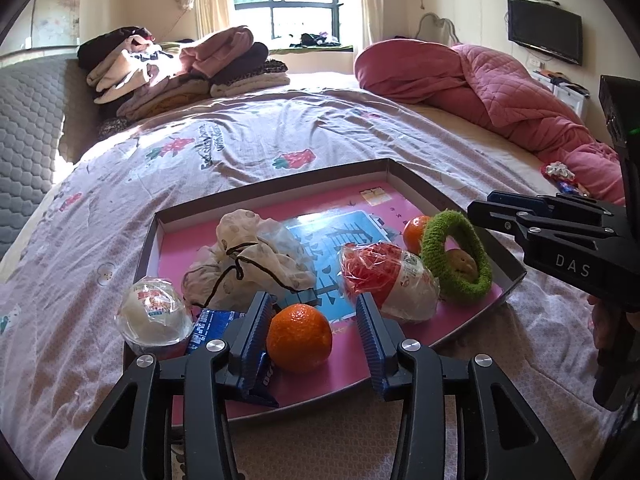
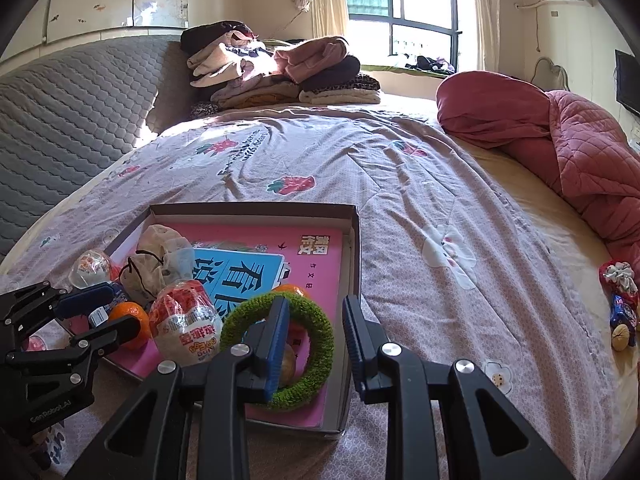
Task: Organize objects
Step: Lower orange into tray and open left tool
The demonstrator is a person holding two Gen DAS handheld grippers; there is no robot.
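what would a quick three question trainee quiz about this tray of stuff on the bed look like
1. True or false: the orange between the fingers of the left gripper lies outside the tray.
2. What colour is the fuzzy ring? A red, B green, C blue.
3. How many oranges lie in the tray in all?
Key: 1 false; 2 B; 3 two.
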